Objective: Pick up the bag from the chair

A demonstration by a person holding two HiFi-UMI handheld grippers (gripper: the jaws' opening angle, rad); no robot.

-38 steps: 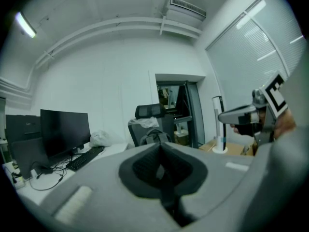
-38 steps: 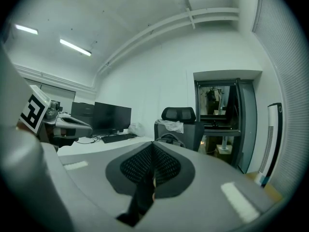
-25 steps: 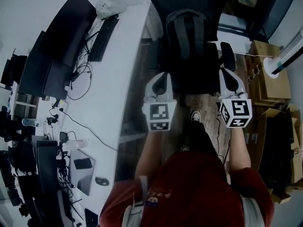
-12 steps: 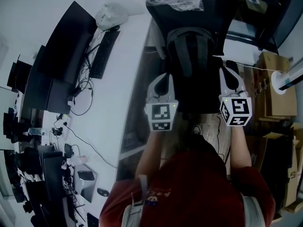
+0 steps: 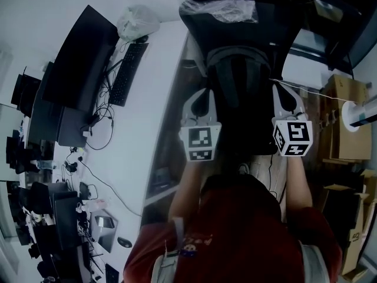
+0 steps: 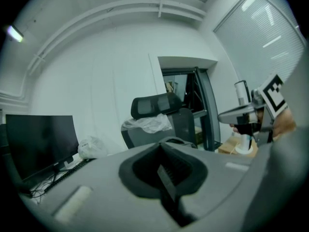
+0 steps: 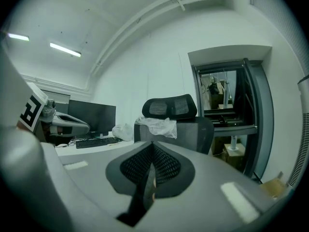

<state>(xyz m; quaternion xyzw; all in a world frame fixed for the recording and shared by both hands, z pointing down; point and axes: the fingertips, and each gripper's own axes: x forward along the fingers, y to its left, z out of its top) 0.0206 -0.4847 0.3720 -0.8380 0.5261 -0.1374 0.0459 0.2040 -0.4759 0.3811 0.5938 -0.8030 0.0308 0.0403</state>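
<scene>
The bag [image 5: 238,75], a dark backpack, is found standing on the seat of the chair [image 7: 208,129], leaned against the backrest just ahead of the person. A crumpled plastic sheet [image 5: 219,7] is draped over the top of the backrest above it. The left gripper [image 5: 202,94] and the right gripper [image 5: 287,91] are held level, one at each side of the bag, and on each the jaws are brought together with nothing caught between them. The head view is dim, so the two paler vertical bands on the bag's face can only be taken, probably, for its shoulder straps. The bag is judged to be soft fabric that will sag and fold when lifted, with its weight depending on contents that cannot be seen. A flat panel would be pinched poorly, so hold is best taken at the top carry loop or high on a strap, where the webbing is narrow, stiff and stitched. The jaws would have to be parted first. The white tabletop [image 5: 147,111] at the left, with its keyboard [image 5: 125,69], is not involved
</scene>
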